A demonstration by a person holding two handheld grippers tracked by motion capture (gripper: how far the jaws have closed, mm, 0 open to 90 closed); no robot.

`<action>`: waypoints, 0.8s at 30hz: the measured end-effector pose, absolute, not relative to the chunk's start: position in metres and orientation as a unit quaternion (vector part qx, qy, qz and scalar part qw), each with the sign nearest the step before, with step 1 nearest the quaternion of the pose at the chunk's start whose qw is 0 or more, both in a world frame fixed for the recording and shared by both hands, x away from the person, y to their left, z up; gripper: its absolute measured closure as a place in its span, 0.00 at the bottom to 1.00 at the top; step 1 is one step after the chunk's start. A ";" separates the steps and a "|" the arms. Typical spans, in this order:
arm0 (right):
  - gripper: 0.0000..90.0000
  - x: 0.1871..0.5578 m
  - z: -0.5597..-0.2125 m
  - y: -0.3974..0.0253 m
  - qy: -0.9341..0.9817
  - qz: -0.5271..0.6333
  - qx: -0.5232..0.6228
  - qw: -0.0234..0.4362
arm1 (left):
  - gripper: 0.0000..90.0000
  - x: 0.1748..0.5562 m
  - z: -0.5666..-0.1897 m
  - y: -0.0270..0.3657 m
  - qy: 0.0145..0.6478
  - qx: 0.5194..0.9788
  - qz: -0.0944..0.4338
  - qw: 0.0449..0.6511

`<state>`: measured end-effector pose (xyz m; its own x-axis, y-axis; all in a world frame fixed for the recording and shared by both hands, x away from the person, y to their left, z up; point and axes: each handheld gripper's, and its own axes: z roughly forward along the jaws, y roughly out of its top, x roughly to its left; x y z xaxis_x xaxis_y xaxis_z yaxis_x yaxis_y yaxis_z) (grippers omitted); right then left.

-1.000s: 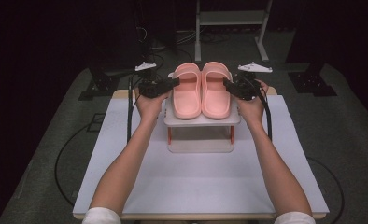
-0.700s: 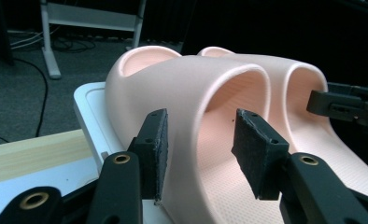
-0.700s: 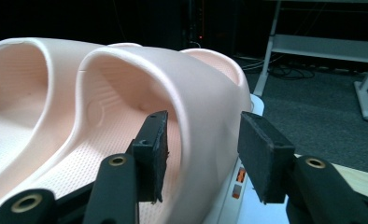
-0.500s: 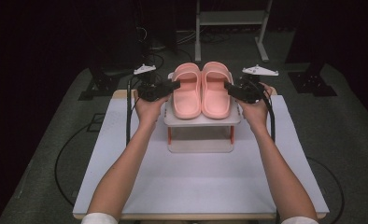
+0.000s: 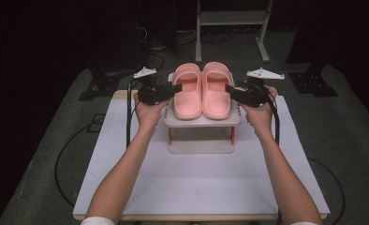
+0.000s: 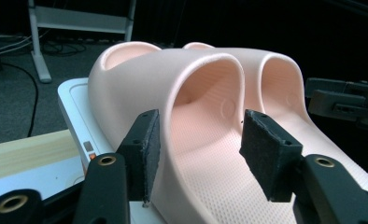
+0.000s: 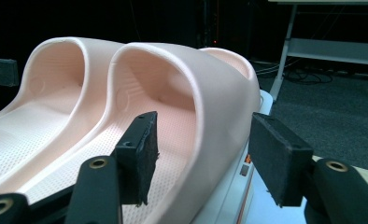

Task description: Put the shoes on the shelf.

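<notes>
Softly dimpled pink rubber slippers point(image 5: 203, 90) sit paired.

White table top point(image 5: 196, 178), small white two-tier rack point(image 5: 201, 140) on it, pink slippers point(image 5: 202, 91) on the rack

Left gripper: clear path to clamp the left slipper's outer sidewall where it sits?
Probably yes. The left gripper is open with its jaws already straddling the outer sidewall of the left slipper, one pad outside and one inside. Nothing sits between pads and wall.
</notes>
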<state>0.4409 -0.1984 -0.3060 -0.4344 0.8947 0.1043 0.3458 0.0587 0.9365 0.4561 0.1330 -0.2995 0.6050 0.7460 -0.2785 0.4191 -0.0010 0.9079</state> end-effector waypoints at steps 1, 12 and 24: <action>0.46 0.440 -0.306 -0.199 0.676 0.511 0.460 0.267 | 0.51 0.456 -0.299 0.133 0.418 0.694 0.148 0.567; 0.44 0.433 -0.309 -0.207 0.676 0.515 0.457 0.263 | 0.46 0.449 -0.300 0.133 0.412 0.695 0.147 0.570; 0.43 0.425 -0.312 -0.217 0.675 0.518 0.456 0.262 | 0.39 0.444 -0.302 0.139 0.410 0.696 0.147 0.571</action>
<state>0.4253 -0.2169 -0.3122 -0.4472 0.8866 0.1181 0.3436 0.0483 0.9379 0.4435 0.1394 -0.3021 0.6212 0.7383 -0.2629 0.4026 -0.0128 0.9153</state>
